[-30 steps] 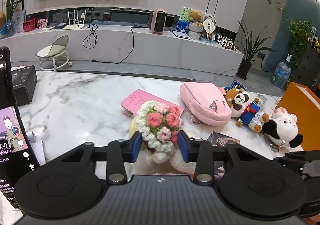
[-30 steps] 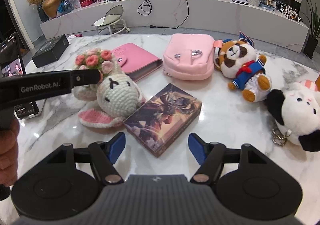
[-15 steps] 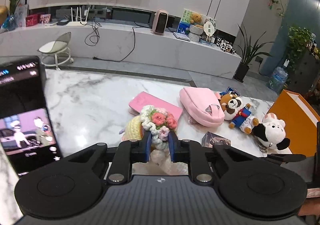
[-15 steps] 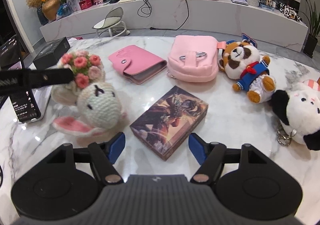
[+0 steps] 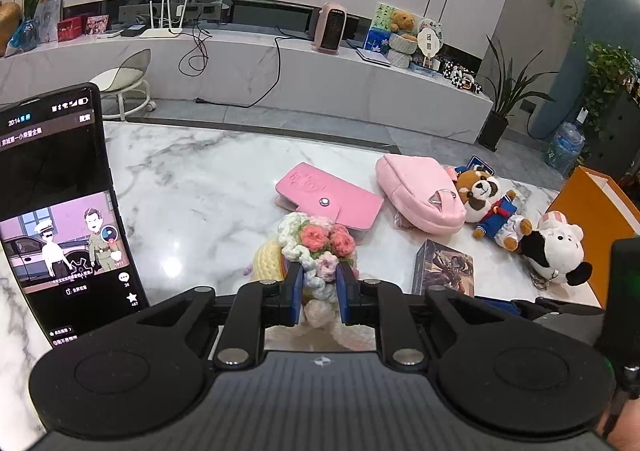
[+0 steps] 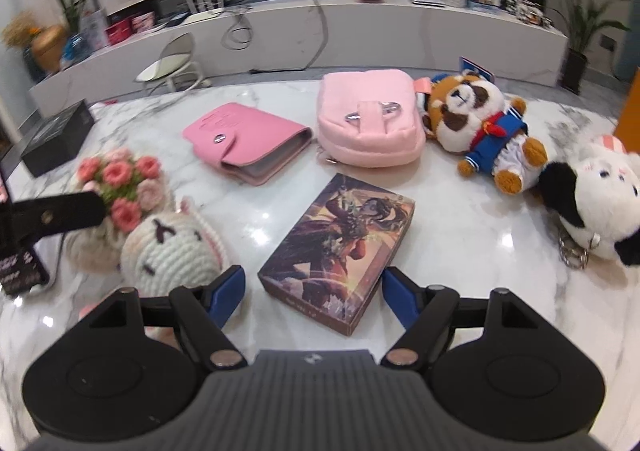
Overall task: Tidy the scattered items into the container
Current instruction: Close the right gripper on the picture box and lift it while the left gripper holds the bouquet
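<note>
Left tool (image 5: 319, 293) clamped narrow on the crocheted bunny (image 5: 316, 251), blue pads pressing the flower crown from both sides, yellow and cream body bulging out past the left pad. Same bunny in the right wrist view (image 6: 160, 227): pale face turned toward the camera, pink roses on top, black finger of the left tool reaching in from the left edge and meeting the roses. Whether lifted clear of the marble worktop (image 5: 192, 187) or resting on it: cannot tell.

Right tool (image 6: 316, 291) wide and opening further, pads apart with nothing pressed. Illustrated card box (image 6: 340, 247) flat on the worktop, its near end between and just beyond the two blue pads, untouched. Bunny's face just beside the left pad of that tool.

Toward the far edge of the worktop: pink snap wallet (image 6: 244, 143), then pink plush pouch (image 6: 370, 121) just beside it, then raccoon plush in a blue sailor suit (image 6: 478, 123) touching the pouch. Black-and-white plush with a key chain (image 6: 588, 203) near the right edge. Orange container (image 5: 596, 211) at the right edge, beyond that plush. Lit phone (image 5: 56, 211) propped upright at the left edge; black box (image 6: 56, 135) near the far left corner.
</note>
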